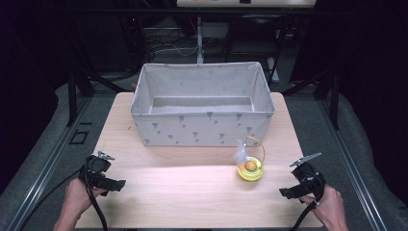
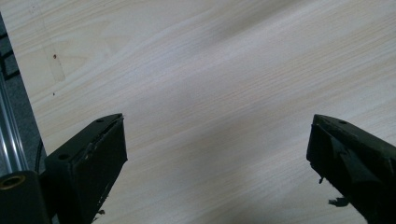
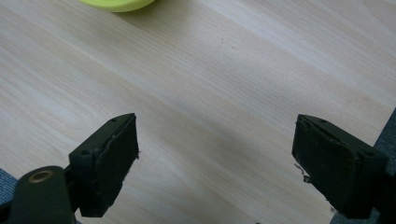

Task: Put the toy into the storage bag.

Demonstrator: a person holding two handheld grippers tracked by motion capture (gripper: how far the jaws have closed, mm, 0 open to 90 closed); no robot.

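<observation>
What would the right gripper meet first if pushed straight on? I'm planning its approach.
Probably the yellow toy: the right gripper, jaws open over bare table, points toward it, with the toy's rim at its view's top edge.

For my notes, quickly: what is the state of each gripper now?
Left gripper: open, holding nothing.
Right gripper: open, holding nothing.

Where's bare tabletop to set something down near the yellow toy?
The pale wooden table is bare across its front, from the left gripper to the small yellow feathered toy, and between the toy and the right gripper. It is crowded behind the toy, close under the grey fabric storage box.
</observation>
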